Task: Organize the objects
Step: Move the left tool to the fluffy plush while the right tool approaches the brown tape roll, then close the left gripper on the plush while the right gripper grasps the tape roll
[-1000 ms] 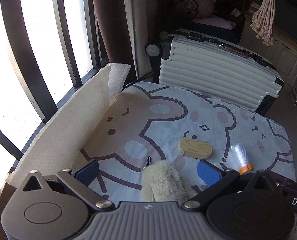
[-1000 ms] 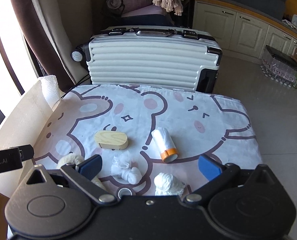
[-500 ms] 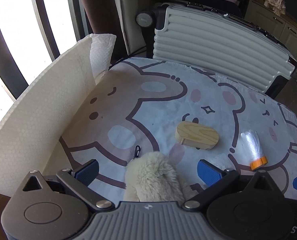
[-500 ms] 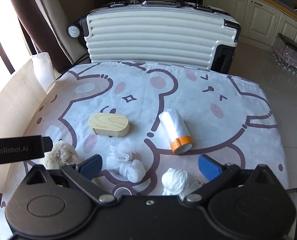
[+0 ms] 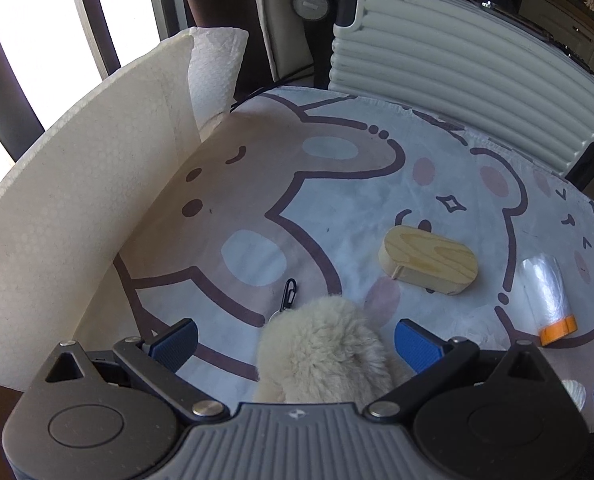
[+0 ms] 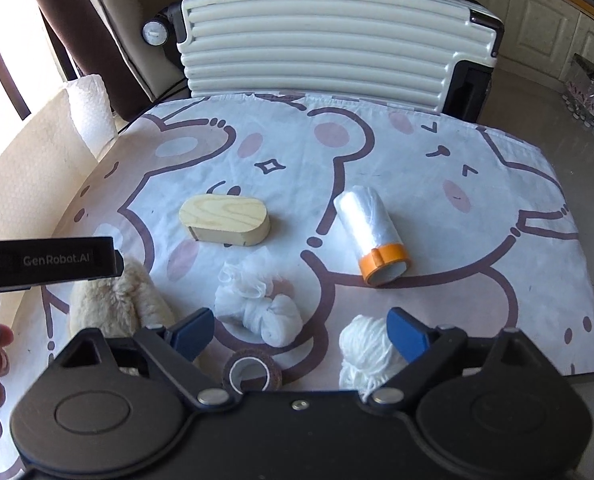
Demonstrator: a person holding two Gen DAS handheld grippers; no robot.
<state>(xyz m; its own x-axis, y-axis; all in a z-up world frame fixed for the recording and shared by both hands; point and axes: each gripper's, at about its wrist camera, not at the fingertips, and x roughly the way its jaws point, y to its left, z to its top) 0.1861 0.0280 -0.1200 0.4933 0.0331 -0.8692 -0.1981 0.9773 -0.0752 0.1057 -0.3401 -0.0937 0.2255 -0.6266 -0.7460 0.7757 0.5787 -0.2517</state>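
Left gripper [image 5: 295,340] released over plush toy [image 5: 323,354] | right gripper [image 6: 301,330] released | bear-print cloth [image 6: 477,280] beneath both | ribbed suitcase [image 6: 317,44] ahead | window bars left.

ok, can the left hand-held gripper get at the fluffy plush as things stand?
Probably yes: the left hand-held gripper is open, with the fluffy plush already between its blue fingers and nothing blocking.

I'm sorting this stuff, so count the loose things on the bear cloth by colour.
White: 3, the plastic roll, the gauze bundle, the yarn
Cream: 1, the fluffy toy
Light wood: 1, the oval box
Brown: 1, the tape roll
Total: 6
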